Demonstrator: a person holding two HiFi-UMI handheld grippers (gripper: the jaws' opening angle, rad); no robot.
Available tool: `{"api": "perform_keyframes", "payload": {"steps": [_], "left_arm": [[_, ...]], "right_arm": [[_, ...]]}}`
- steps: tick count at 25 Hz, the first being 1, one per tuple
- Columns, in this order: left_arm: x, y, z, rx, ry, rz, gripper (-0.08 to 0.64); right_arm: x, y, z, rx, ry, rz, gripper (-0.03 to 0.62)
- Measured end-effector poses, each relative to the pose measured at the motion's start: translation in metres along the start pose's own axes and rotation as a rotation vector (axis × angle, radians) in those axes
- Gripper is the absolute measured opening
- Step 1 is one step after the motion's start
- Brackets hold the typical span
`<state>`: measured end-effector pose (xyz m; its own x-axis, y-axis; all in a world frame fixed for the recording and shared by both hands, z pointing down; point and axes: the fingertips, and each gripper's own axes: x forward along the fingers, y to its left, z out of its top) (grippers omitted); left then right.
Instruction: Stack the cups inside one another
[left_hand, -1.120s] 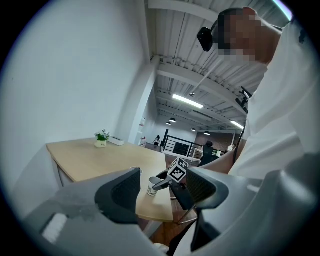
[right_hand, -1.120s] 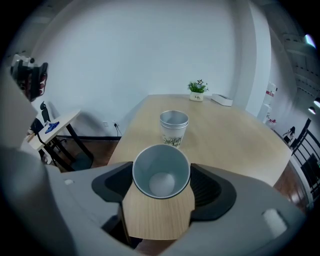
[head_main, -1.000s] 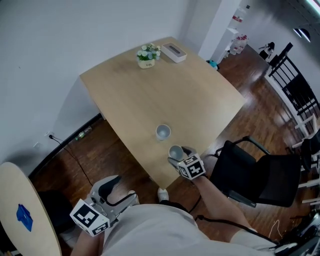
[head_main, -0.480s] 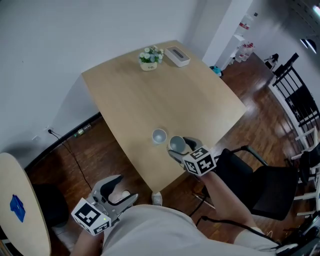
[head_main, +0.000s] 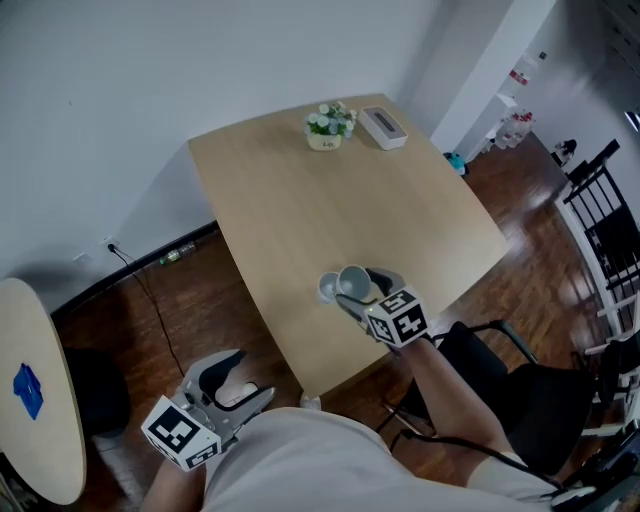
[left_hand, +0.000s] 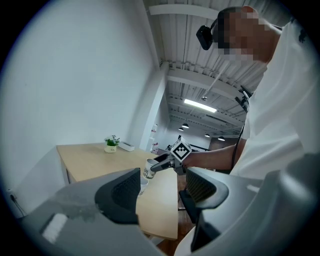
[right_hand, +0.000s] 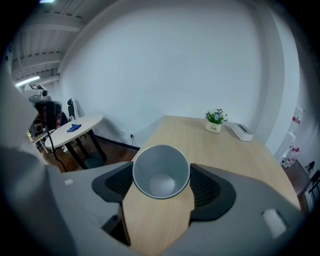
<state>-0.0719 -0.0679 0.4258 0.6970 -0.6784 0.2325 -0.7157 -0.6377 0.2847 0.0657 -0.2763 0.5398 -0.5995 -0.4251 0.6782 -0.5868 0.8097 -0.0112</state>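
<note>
A grey cup is held tilted over the near part of the wooden table, with my right gripper shut on it. In the right gripper view the cup shows its empty inside between the pads of my right gripper. A second grey cup stands on the table just left of the held one, partly hidden by it. My left gripper hangs low off the table's near edge, open and empty. In its own view the left gripper frames the held cup and the standing cup.
A small potted plant and a white box sit at the table's far edge. A black chair stands at the right. A round side table with a blue item is at the left.
My right gripper has carried its cup up and to the left, from near the table's front edge to right beside and over the standing cup. The left gripper has stayed put.
</note>
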Motion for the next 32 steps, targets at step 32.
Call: {"api": "perform_keyframes", "payload": {"steps": [32], "left_arm": [[-0.02, 0.024, -0.037, -0.02, 0.102, -0.289, 0.29]], "right_arm": [[-0.069, 0.099, -0.027, 0.26, -0.075, -0.121, 0.399]]}}
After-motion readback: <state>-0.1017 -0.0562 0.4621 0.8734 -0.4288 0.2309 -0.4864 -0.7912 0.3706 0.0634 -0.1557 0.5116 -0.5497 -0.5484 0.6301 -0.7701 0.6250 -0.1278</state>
